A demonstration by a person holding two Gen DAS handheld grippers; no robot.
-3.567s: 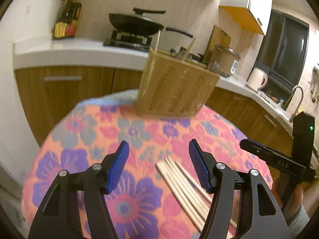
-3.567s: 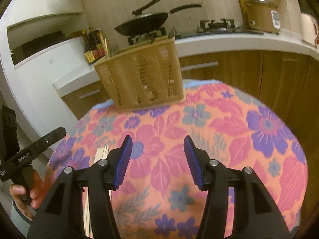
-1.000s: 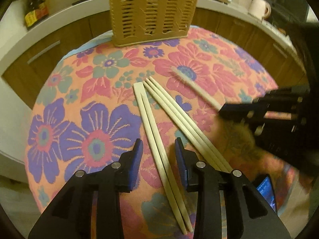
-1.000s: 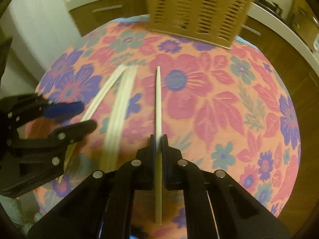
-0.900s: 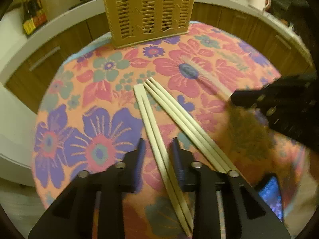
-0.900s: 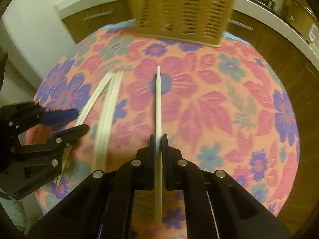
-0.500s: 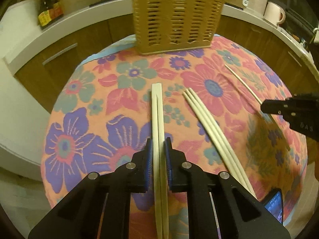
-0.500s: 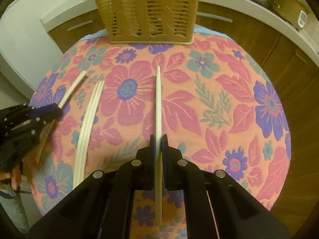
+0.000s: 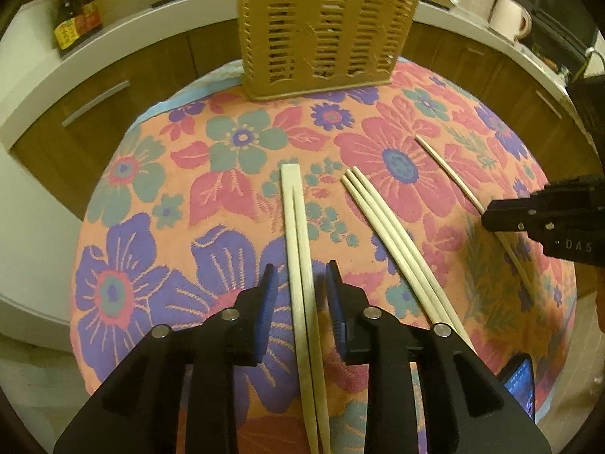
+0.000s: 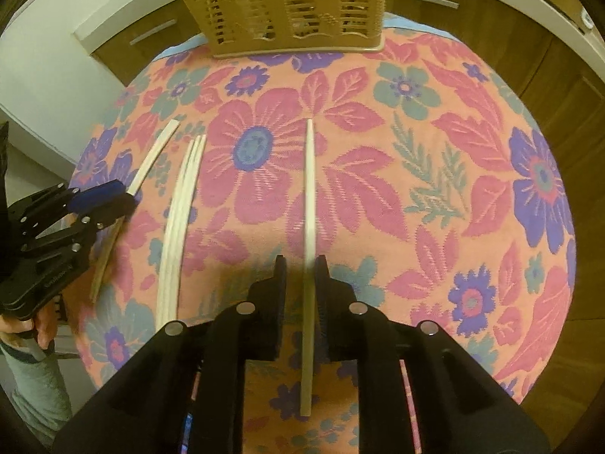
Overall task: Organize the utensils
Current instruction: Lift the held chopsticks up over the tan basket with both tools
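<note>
On the round floral tabletop (image 9: 234, 140), both grippers' fingers have just parted, the left gripper (image 9: 300, 283) straddling flat paired chopsticks (image 9: 298, 249) and the right gripper (image 10: 300, 276) a slim single chopstick (image 10: 310, 196), with bare cloth towards the slatted basket (image 9: 321, 30).

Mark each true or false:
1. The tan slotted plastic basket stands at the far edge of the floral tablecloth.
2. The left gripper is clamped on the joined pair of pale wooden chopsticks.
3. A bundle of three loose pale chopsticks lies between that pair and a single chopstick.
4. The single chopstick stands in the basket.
1. True: the tan slotted plastic basket stands at the far edge of the floral tablecloth.
2. False: the joined pair of pale wooden chopsticks sits between the left gripper jaws with gaps on both sides. The jaws have just been opening.
3. True: the bundle of three loose pale chopsticks lies between them.
4. False: the single chopstick is over the cloth, between the right gripper jaws, which have just been opening.
</note>
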